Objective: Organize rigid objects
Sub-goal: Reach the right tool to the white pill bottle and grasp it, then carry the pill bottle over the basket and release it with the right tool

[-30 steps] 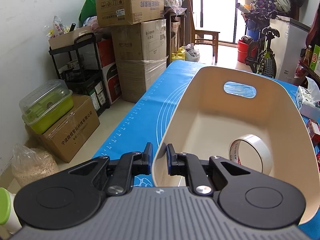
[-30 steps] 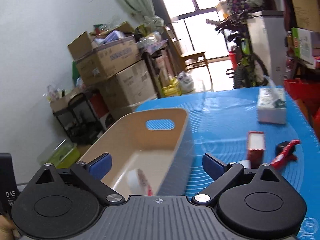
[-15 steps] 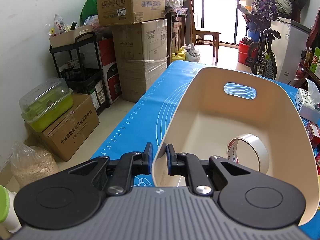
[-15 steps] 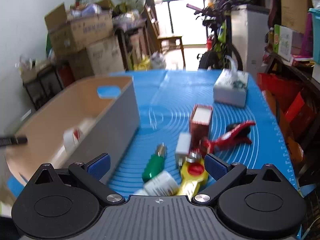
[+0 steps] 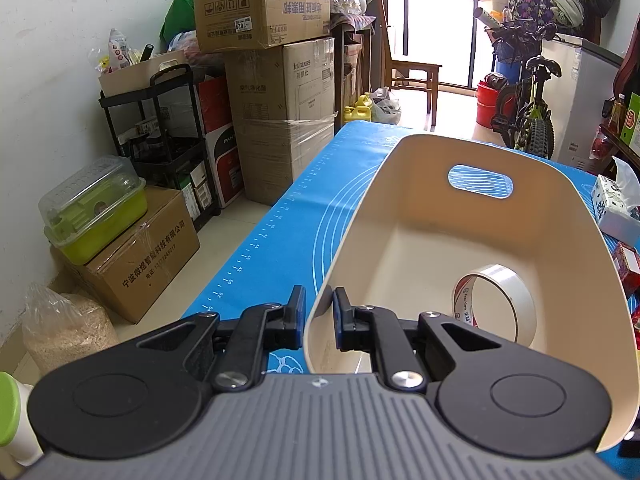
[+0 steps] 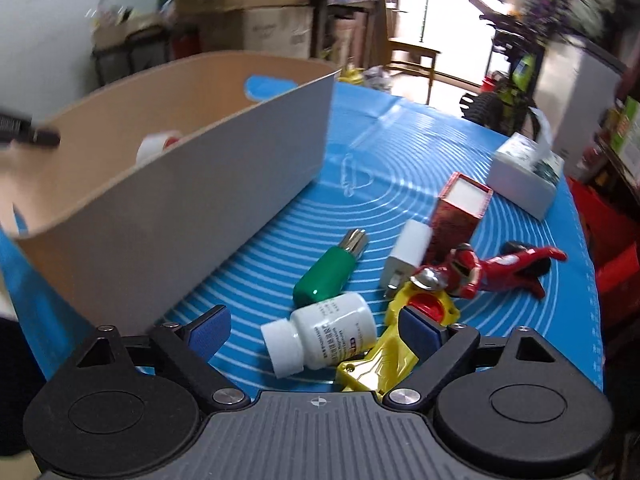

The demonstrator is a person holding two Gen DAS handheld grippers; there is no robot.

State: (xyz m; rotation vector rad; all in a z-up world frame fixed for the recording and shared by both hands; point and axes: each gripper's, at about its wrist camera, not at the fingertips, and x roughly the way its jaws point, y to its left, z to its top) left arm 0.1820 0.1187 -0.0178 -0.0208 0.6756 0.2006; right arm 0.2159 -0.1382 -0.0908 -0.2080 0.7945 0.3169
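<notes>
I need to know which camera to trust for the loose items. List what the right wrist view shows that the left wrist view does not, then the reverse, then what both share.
Only the right wrist view: the white pill bottle lying between the closing right tongs, not yet pinched, plus the green bottle, white charger, yellow toy and red figure.

Only the left wrist view: the left tongs shut on the bin's near rim.

Both: the cream bin, the tape roll inside it, the tissue box, the blue mat.

A lived-in home room is doubling as storage: taped cardboard boxes (image 5: 280,120) are standing stacked against the wall beside a black shelf cart (image 5: 160,136). A bicycle (image 5: 528,112) is leaning near a bright balcony door (image 5: 436,36).
</notes>
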